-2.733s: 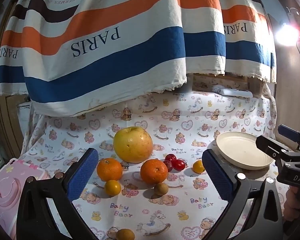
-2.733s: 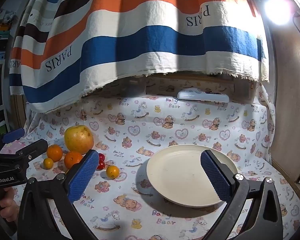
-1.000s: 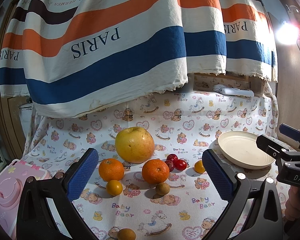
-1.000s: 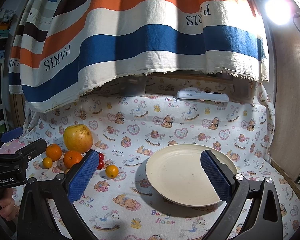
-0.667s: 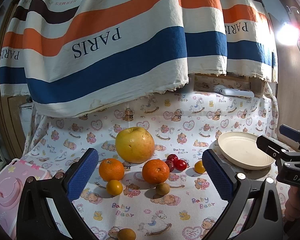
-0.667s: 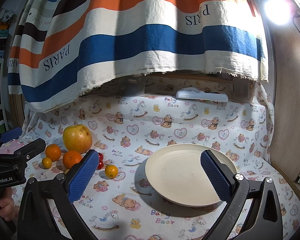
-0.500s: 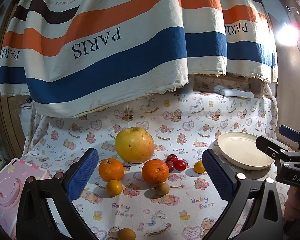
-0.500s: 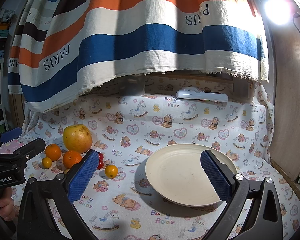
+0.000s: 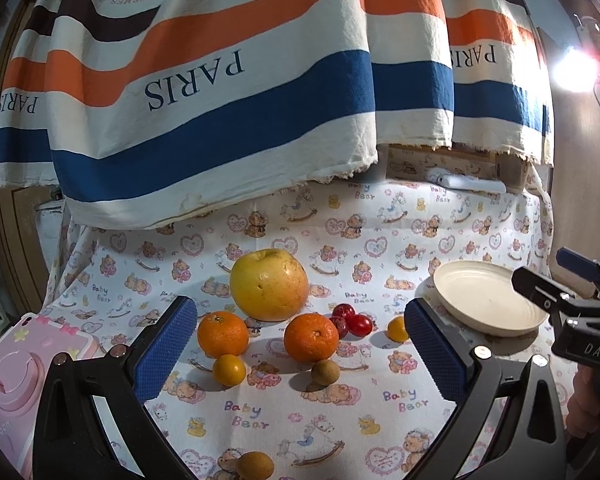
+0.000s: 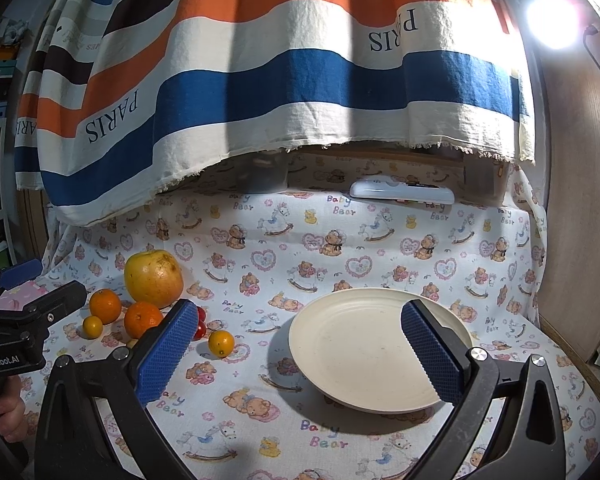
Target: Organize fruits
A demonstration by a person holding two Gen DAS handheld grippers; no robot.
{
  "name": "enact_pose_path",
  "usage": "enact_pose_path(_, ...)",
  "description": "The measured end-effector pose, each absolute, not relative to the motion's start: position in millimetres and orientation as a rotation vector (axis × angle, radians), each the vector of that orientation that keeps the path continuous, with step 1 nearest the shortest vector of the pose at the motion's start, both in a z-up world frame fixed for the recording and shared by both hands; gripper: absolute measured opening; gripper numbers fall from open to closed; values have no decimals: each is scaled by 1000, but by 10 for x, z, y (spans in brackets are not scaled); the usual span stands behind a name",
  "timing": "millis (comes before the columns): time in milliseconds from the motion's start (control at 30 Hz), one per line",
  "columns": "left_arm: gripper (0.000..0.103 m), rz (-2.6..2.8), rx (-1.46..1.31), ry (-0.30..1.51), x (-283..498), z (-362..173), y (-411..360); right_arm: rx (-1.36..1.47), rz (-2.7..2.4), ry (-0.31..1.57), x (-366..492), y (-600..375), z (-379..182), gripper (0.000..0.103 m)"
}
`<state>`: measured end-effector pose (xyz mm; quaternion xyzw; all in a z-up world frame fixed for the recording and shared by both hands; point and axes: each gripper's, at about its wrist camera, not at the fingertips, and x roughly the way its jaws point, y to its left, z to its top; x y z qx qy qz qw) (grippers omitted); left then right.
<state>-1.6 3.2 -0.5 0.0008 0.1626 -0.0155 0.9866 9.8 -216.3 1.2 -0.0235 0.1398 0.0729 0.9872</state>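
In the left wrist view a big yellow apple (image 9: 269, 290) stands behind two oranges (image 9: 223, 334) (image 9: 311, 337). Red cherry tomatoes (image 9: 354, 322), small yellow-orange fruits (image 9: 229, 369) (image 9: 397, 328) and brown longans (image 9: 325, 372) (image 9: 255, 465) lie around them. A cream plate (image 9: 488, 300) sits at the right. My left gripper (image 9: 300, 356) is open and empty, held above the cloth in front of the fruit. My right gripper (image 10: 300, 354) is open and empty in front of the plate (image 10: 364, 344). The apple (image 10: 153, 278) and oranges (image 10: 143, 319) show at its left.
A bear-print cloth (image 9: 340, 400) covers the table. A striped PARIS cloth (image 9: 220, 92) hangs behind. A pink case (image 9: 8, 376) lies at the far left. A white remote-like device (image 10: 402, 193) rests at the back. A wooden wall (image 10: 580, 200) stands at the right.
Both grippers have drifted only slightly; the fruit and plate have not moved, and both jaws stay open.
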Motion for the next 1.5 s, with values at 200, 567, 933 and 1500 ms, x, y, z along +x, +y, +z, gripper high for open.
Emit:
enact_pose_path(200,103,-30,11,285,-124,96,67,-48,149,281,96,-2157,14,102)
enact_pose_path(567,103,-7,-105,309,-145,383,389,-49,151,283,97,-2159,15,102)
enact_pose_path(933,103,102,-161,544,149,290,736,-41,166,294,122,-2167,6,102)
enact_pose_path(1500,90,70,-186,730,488,8,793,-28,204,356,194,-2161,217,102)
